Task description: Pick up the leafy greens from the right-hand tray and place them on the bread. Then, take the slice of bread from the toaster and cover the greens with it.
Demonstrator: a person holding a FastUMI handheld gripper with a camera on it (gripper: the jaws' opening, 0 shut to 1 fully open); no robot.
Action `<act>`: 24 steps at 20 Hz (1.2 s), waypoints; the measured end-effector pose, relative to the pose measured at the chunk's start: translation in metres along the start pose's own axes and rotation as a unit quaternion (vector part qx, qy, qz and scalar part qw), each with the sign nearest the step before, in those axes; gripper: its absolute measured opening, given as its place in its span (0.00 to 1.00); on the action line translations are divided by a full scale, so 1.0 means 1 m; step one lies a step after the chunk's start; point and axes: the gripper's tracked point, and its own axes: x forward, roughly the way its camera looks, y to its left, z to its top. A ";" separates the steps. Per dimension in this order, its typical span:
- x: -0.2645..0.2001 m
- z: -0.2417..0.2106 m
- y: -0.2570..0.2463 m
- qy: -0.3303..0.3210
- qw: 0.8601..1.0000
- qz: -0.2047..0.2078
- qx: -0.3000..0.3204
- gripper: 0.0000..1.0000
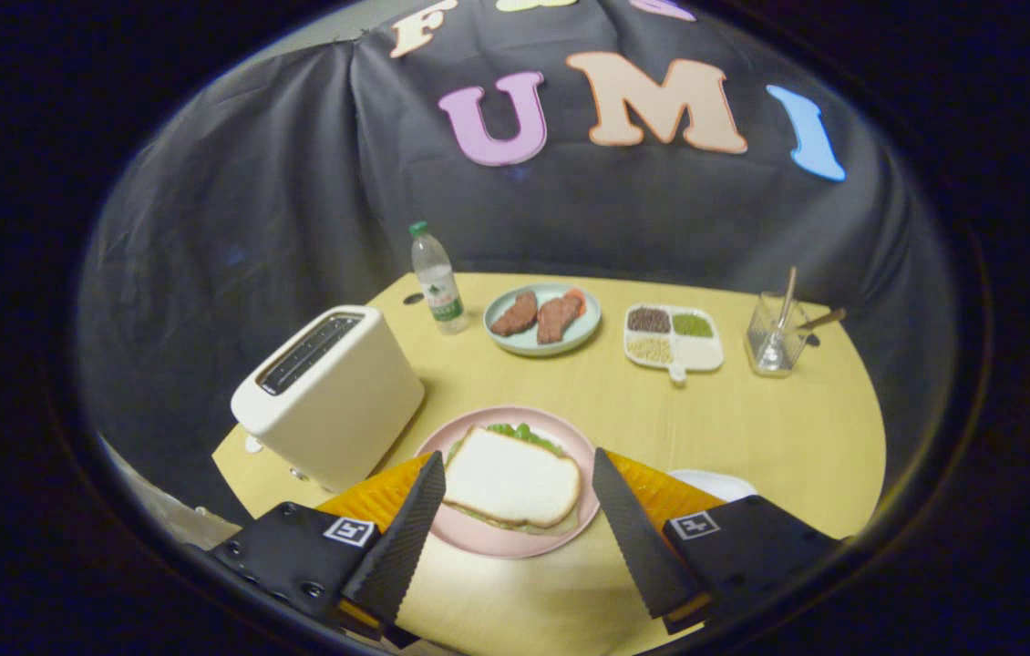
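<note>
Hand-held gripper (515, 528) wide open, gripping nothing, fingers spread to either side of the pink plate (488, 539) at lower centre of the frame. Top slice of bread (512, 477) lying flat on the plate between the fingers, clear of both. Leafy greens (522, 433) peeking out from under the far edge of the slice, with a thin strip of a lower layer showing beneath the near edge. Judging by this, sandwich assembled and both steps apparently complete.

White toaster (330, 387) at centre left, just beside the plate, slots looking empty. White rim of a tray (717, 483) showing past the right finger. Farther back on the yellow counter (779, 428): water bottle (437, 279), blue plate of meat slices (542, 318), divided dish of grains (674, 336), glass with spoons (775, 333).

Risks from here: a careless pull-back clipping the plate rim with a finger and sliding the plate toward the toaster; a finger dragging across the slice and shifting it off the greens; a closing motion pinching the bread and lifting it again, undoing the cover.
</note>
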 end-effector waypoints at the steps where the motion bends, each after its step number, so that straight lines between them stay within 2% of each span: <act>1: -0.010 0.013 0.002 -0.024 1.000 -0.006 -0.012 1.00; 5: -0.048 0.057 0.011 -0.119 0.991 -0.033 -0.049 1.00; 9: -0.069 0.076 0.018 -0.176 0.981 -0.057 -0.061 1.00; 15: -0.091 0.087 0.022 -0.230 0.970 -0.076 -0.024 1.00; 20: -0.109 0.107 0.015 -0.266 0.958 -0.100 -0.027 1.00; 24: -0.112 0.108 0.015 -0.271 0.957 -0.105 -0.028 1.00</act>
